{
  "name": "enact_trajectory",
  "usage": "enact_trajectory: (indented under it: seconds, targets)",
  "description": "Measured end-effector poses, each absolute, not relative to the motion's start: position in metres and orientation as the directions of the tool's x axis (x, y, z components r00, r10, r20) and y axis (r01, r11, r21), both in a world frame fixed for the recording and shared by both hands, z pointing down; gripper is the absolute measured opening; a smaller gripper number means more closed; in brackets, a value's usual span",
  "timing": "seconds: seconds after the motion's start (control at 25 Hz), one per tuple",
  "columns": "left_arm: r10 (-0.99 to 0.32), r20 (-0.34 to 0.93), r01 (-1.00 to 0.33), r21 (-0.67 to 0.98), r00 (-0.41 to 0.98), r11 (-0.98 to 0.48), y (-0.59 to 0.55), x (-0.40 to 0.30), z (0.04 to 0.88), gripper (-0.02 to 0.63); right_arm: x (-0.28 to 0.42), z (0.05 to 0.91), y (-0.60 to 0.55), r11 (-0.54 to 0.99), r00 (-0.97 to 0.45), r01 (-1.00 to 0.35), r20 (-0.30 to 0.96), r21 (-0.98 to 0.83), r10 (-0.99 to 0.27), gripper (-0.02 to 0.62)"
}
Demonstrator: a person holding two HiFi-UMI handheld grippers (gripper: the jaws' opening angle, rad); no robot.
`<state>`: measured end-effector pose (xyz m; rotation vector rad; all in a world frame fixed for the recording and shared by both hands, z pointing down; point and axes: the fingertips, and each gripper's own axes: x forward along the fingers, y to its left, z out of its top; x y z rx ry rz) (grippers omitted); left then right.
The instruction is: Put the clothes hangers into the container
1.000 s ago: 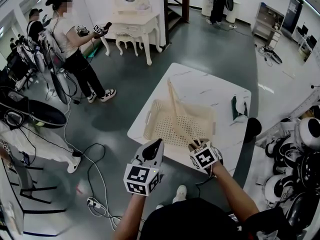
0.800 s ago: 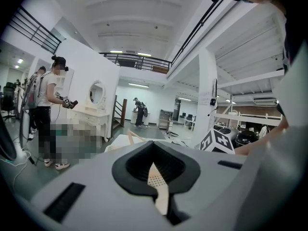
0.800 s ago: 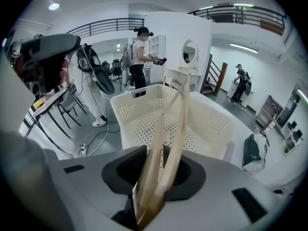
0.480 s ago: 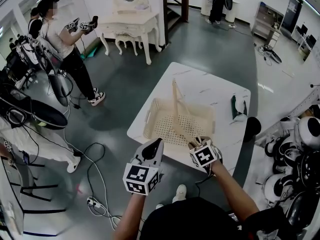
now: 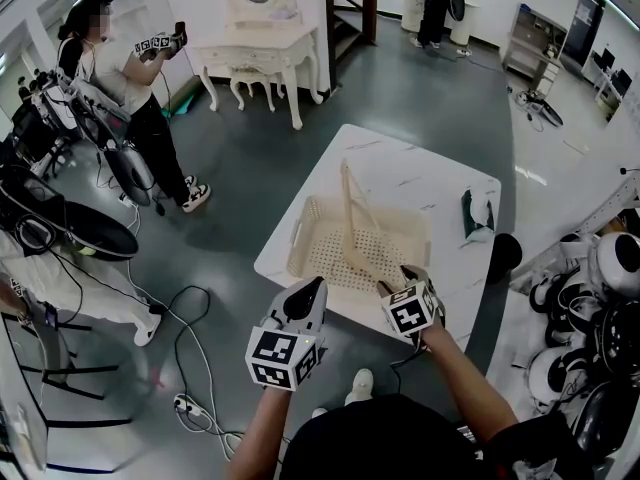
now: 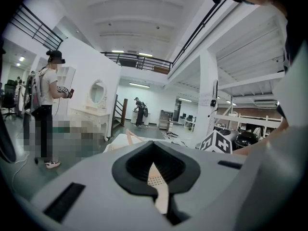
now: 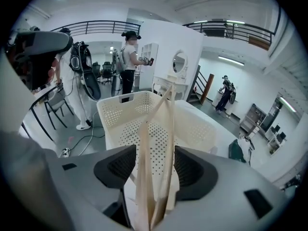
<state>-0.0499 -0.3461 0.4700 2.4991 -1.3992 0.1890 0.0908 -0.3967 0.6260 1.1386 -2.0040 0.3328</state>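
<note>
A cream perforated basket (image 5: 312, 230) stands on the white table (image 5: 420, 168). A bunch of pale wooden hangers (image 5: 350, 218) leans upright inside it, foot at the near rim. My right gripper (image 5: 396, 281) is at that rim. In the right gripper view the hangers (image 7: 155, 148) run up between the jaws of my right gripper (image 7: 154, 170), which are opening, with a gap on each side of the wood. My left gripper (image 5: 312, 290) hovers short of the table's near left edge, shut and empty. In the left gripper view my left gripper (image 6: 154, 173) shows only a sliver of basket.
A dark green item (image 5: 478, 211) lies at the table's right edge. A person (image 5: 130, 78) with grippers stands at the upper left beside a white dressing table (image 5: 265, 43). Cables (image 5: 190, 368) trail over the floor on the left. Helmets and gear (image 5: 590, 318) crowd the right.
My right gripper's jaws have spread apart from the hangers, which now lean free in the basket. The person at the back has shifted left. My left gripper has stayed put.
</note>
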Motion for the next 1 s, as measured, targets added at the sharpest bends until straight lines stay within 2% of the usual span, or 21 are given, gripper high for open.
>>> enact_trajectory:
  seconds: [0.68,1.0]
  targets:
    - [-0.807,0.232,-0.839,0.167,0.543,-0.517,-0.338,-0.048,0.464,-0.001,0.099,0.592,-0.4,0.473,-0.246,-0.859,0.649,0.199,-0.72,0.238]
    - [-0.801,0.23,-0.833,0.165,0.553,-0.528,-0.327,-0.052,0.461,0.0,0.093,0.591,-0.387,0.474,-0.249,-0.861,0.657,0.187,-0.711,0.238]
